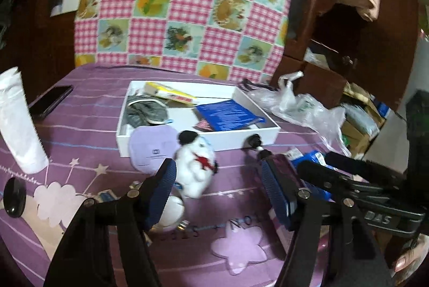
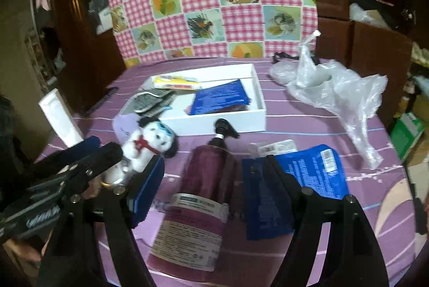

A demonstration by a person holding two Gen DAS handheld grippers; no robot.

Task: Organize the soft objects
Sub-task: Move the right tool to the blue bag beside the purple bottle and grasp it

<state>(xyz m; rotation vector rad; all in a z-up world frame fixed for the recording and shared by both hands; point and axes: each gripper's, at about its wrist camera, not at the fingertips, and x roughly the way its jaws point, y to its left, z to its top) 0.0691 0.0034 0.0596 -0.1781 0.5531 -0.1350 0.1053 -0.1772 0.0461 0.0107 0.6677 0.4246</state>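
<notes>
A white plush toy (image 1: 197,166) with black ears and a red bow lies on the purple sheet, in front of a white box tray (image 1: 198,143). It sits between the fingers of my left gripper (image 1: 219,189), close to the left pad; the right pad stands apart, so the jaws are open. A lilac pouch (image 1: 150,150) leans on the tray behind it. In the right wrist view the toy (image 2: 146,139) is at the left. My right gripper (image 2: 205,194) straddles a lying dark pump bottle (image 2: 203,179), pads not touching it. The tray (image 2: 222,122) holds a grey cloth (image 2: 150,99).
A white tube (image 1: 21,123) and a phone (image 1: 51,100) lie at the left. A crumpled plastic bag (image 2: 335,91) sits at the right, a blue packet (image 2: 313,169) under my right finger. A checked pink cushion (image 1: 187,5) stands behind. A lilac star shape (image 1: 238,246) is close in front.
</notes>
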